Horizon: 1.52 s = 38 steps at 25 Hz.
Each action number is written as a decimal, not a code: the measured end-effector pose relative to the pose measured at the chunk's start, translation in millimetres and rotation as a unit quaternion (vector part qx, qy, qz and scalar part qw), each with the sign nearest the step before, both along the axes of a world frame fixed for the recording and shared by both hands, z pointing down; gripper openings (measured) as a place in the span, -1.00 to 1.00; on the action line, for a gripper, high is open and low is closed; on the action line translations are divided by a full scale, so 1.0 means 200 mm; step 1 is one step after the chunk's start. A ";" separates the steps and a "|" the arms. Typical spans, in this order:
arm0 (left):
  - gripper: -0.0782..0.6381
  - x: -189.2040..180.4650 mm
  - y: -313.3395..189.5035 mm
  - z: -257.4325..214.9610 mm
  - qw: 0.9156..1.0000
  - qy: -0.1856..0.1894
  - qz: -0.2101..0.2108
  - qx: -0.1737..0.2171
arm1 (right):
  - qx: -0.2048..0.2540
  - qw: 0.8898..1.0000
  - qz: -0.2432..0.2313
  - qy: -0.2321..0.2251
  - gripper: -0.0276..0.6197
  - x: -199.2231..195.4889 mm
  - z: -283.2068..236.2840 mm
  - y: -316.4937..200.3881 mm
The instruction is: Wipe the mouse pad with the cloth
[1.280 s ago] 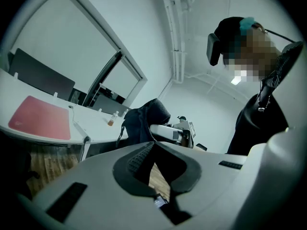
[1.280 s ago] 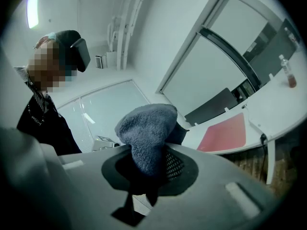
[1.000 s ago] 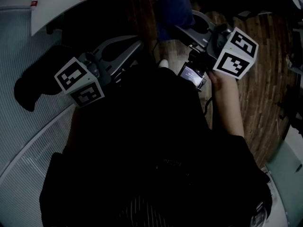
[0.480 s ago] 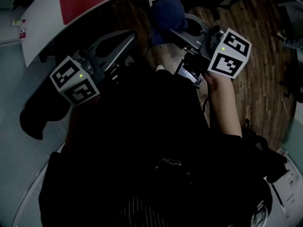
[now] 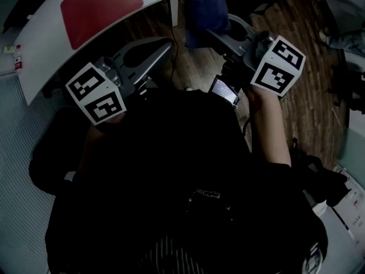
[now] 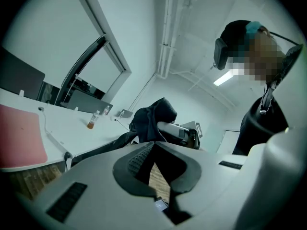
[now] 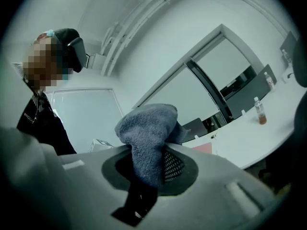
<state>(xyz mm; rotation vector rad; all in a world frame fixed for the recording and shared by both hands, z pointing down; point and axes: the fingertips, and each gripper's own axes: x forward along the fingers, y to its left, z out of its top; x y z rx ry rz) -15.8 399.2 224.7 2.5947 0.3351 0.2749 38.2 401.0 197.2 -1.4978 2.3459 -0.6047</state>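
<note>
While your head swings toward the bench (image 5: 45, 44), the red mouse pad (image 5: 101, 7) grows from a clipped strip at the top edge to nearly whole in the head view. My read: you are closing in and wiping has not begun. The blue cloth (image 5: 204, 10) rides at the tip of the right gripper (image 5: 215, 33), over the wood floor (image 5: 311, 33) and well apart from the pad. The left gripper (image 5: 161, 47) points toward the bench edge. Your dark torso fills the lower centre, and the pad's top is cut off by the frame.

Left gripper view: jaws apart, nothing between them, only floor in the gap. The pad lies on the bench at far left, partly cut off.

Right gripper view: jaws closed on the cloth, which bulges above them. Only a sliver of the pad shows past the jaw.
</note>
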 end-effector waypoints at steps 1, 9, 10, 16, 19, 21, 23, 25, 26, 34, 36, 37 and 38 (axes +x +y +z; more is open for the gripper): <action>-0.76 -0.01 -0.04 -0.03 1.000 -0.002 -0.001 -0.002 | -0.001 1.000 -0.004 -0.001 -0.72 -0.01 -0.04 -0.04; -0.76 0.02 -0.85 0.00 0.999 0.010 0.006 -0.053 | -0.034 0.999 0.007 -0.006 -0.72 0.02 -0.01 -0.85; -0.76 -0.01 -0.92 0.02 0.998 0.011 0.006 -0.055 | -0.039 0.999 0.003 -0.003 -0.71 -0.02 0.02 -0.93; -0.76 -0.22 -1.18 0.07 0.996 0.020 -0.010 -0.091 | -0.076 0.997 -0.019 0.005 -0.71 -0.25 0.09 -1.19; -0.76 -0.29 -1.23 0.09 0.995 0.016 -0.024 -0.094 | -0.091 0.995 -0.032 0.010 -0.71 -0.32 0.09 -1.25; -0.76 -0.35 -1.30 0.10 0.994 0.017 -0.040 -0.097 | -0.097 0.994 -0.043 0.018 -0.71 -0.38 0.08 -1.31; -0.76 -0.41 -1.37 0.12 0.993 0.022 -0.054 -0.101 | -0.105 0.992 -0.058 0.029 -0.71 -0.45 0.09 -1.37; -0.76 -0.47 -1.44 0.13 0.992 0.026 -0.068 -0.104 | -0.111 0.990 -0.071 0.041 -0.71 -0.51 0.10 -1.43; -0.76 -0.50 -1.47 0.14 0.991 0.028 -0.074 -0.107 | -0.113 0.990 -0.077 0.046 -0.71 -0.54 0.10 -1.45; -0.76 -0.65 -1.52 0.14 0.987 0.028 -0.113 -0.114 | -0.101 0.986 -0.119 0.061 -0.71 -0.68 0.09 -1.54; -0.76 -0.64 -1.52 0.12 0.986 0.033 -0.123 -0.109 | -0.099 0.984 -0.133 0.065 -0.71 -0.70 0.12 -1.52; -0.76 -0.63 -1.52 0.10 0.985 0.036 -0.129 -0.104 | -0.097 0.984 -0.138 0.064 -0.71 -0.70 0.13 -1.52; -0.76 -0.61 -1.53 0.08 0.985 0.041 -0.136 -0.099 | -0.094 0.983 -0.143 0.060 -0.71 -0.70 0.13 -1.52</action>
